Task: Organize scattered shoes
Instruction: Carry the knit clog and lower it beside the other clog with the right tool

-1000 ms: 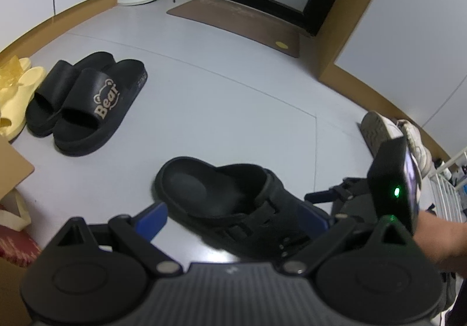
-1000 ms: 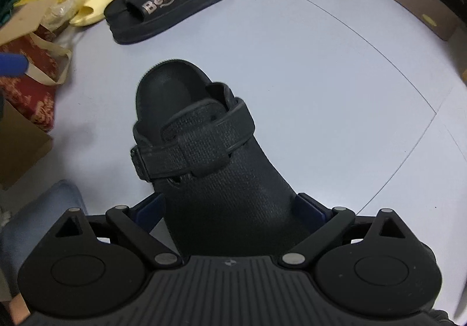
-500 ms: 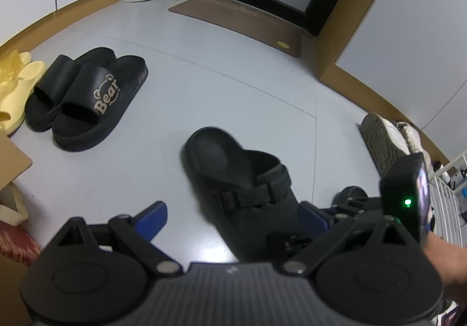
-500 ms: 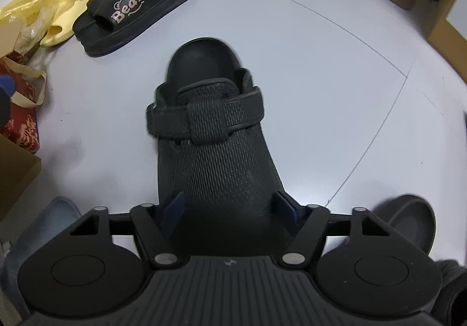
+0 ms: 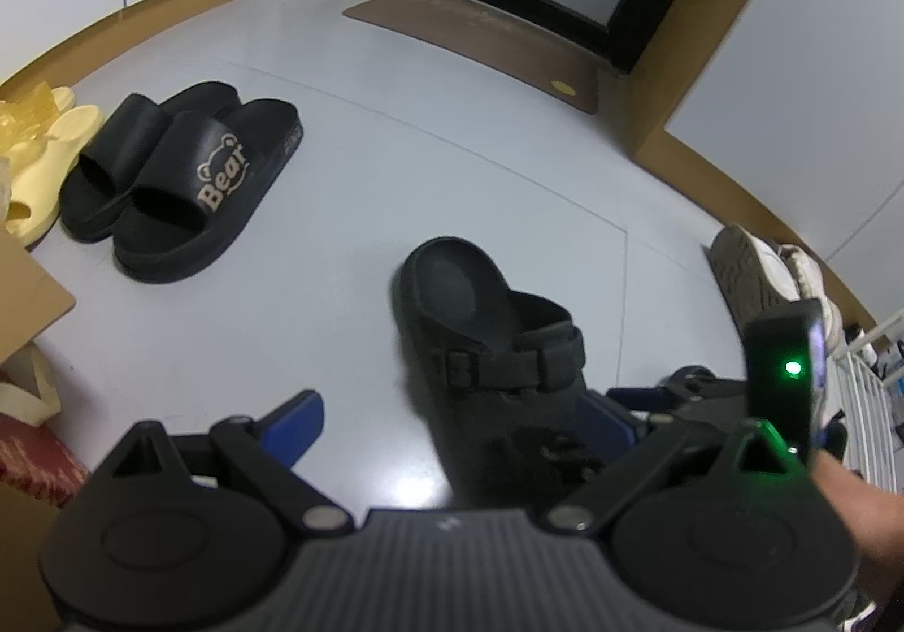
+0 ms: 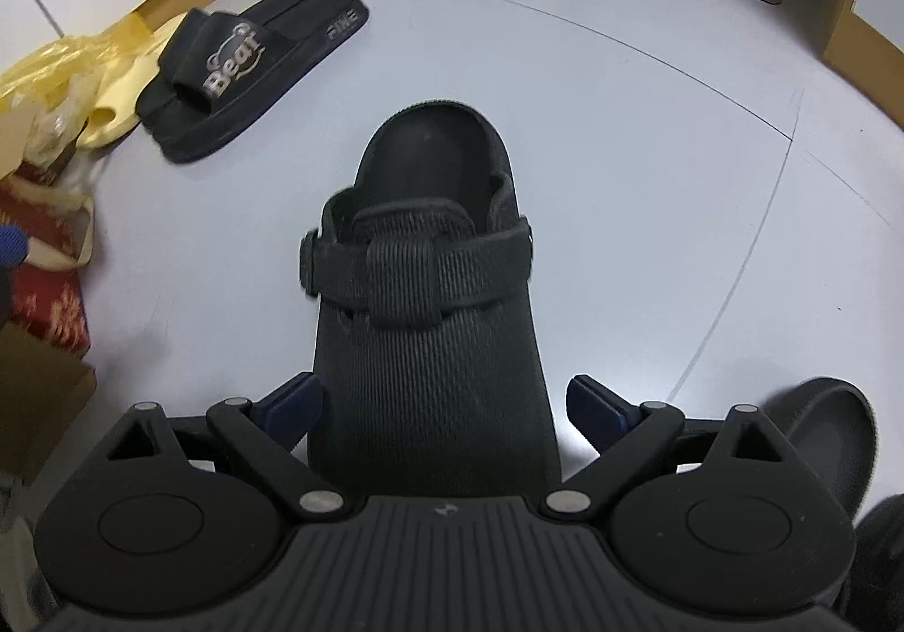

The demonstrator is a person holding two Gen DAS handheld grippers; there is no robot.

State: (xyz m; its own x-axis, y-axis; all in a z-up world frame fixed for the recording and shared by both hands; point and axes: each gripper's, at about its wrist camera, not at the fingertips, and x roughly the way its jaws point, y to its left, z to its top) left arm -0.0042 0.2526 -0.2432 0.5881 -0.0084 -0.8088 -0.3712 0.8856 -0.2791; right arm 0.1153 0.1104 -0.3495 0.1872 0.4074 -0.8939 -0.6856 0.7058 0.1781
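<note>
Right claw [image 6: 443,408] spread, straddling the black clog's [image 6: 429,327] toe; light, pliable, grip there. Left claw [image 5: 446,420] apart, empty.

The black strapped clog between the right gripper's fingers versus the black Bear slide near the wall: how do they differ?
The strapped clog has a closed ribbed toe and a buckled strap; the Bear slide has an open toe and one broad band with pale "Bear" lettering. The clog lies alone mid-floor between the right gripper's spread fingers; the slide sits paired beside its mate, next to yellow slippers. Both are black, backless and sole-down on the grey floor.
</note>
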